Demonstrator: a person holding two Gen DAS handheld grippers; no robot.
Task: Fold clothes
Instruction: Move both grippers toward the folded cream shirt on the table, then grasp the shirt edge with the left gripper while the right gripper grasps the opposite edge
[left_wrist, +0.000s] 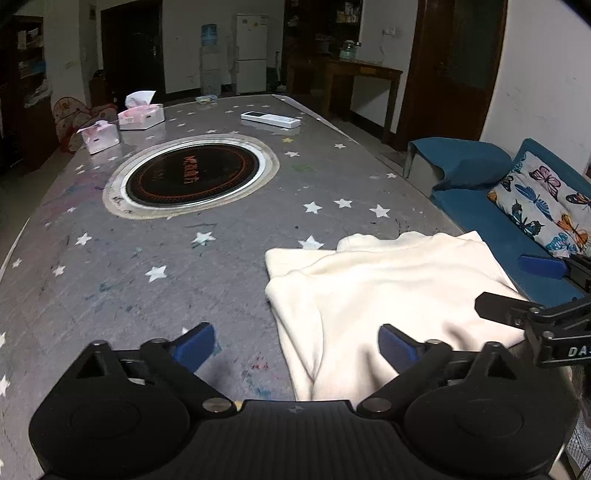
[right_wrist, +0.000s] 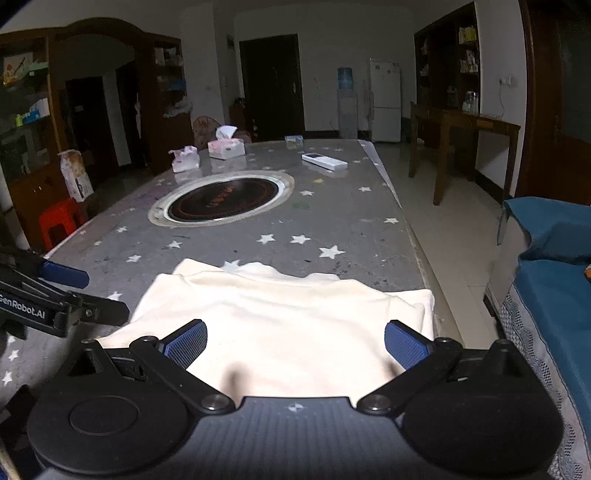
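Starred table (left_wrist: 110, 288), both tools angled down, spread

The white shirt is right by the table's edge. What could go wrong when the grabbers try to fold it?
1. The white shirt lies close to the table edge on the sofa side, so a tug that way might slide it off.
2. The left gripper is open over the shirt's left border, half above bare table, so it might pinch only a thin bit or miss.
3. The right gripper is open near the other; they might bump.
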